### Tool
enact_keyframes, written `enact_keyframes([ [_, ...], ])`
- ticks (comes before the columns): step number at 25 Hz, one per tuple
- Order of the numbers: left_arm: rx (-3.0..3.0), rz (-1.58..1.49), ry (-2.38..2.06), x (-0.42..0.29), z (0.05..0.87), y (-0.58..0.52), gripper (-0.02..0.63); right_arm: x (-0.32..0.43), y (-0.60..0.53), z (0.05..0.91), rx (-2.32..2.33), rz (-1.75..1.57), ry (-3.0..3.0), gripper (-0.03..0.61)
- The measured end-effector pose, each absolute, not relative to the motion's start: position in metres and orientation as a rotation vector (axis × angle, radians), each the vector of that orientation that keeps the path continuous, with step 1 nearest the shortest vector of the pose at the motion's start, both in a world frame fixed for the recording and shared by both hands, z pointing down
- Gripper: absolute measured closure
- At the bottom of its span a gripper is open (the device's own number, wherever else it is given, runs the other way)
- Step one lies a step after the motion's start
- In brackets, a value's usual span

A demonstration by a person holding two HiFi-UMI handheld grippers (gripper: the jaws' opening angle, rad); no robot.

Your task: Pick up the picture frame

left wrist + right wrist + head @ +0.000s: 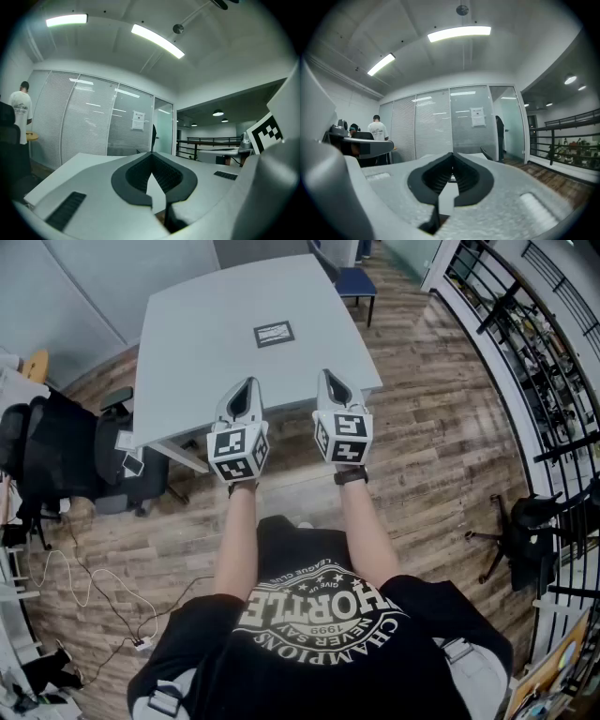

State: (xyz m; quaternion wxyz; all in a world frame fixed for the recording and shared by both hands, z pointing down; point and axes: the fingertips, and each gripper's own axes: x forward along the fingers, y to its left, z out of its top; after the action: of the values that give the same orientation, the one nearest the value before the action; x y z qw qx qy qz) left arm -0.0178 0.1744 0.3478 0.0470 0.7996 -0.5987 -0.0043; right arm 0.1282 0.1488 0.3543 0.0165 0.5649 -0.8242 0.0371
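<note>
Grey surface (187,352) with picture frame (274,334) flat near its centre; left gripper (246,395) and right gripper (333,388) at its near edge, jaws together, empty. Risk: frame shoved, not gripped, unless jaws opened first.

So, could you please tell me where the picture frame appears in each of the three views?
Head view: the frame lies flat on the table, upper centre of the picture.
Left gripper view: not in it.
Right gripper view: cannot be made out.
Shared landmark: the notice on the glass wall, seen in both gripper views only.
</note>
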Motion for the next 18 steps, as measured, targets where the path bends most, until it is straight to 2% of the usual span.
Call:
enact_keyframes([
  [10, 2.416, -0.06, -1.79, -0.029, 0.36, 0.149, 0.609, 0.092, 0.126, 0.361, 1.676, 0.069, -2.607, 0.58],
  [18, 2.437, -0.097, -1.772, -0.059, 0.356, 0.064, 0.609, 0.06, 0.045, 0.357, 1.698, 0.042, -2.593, 0.58],
])
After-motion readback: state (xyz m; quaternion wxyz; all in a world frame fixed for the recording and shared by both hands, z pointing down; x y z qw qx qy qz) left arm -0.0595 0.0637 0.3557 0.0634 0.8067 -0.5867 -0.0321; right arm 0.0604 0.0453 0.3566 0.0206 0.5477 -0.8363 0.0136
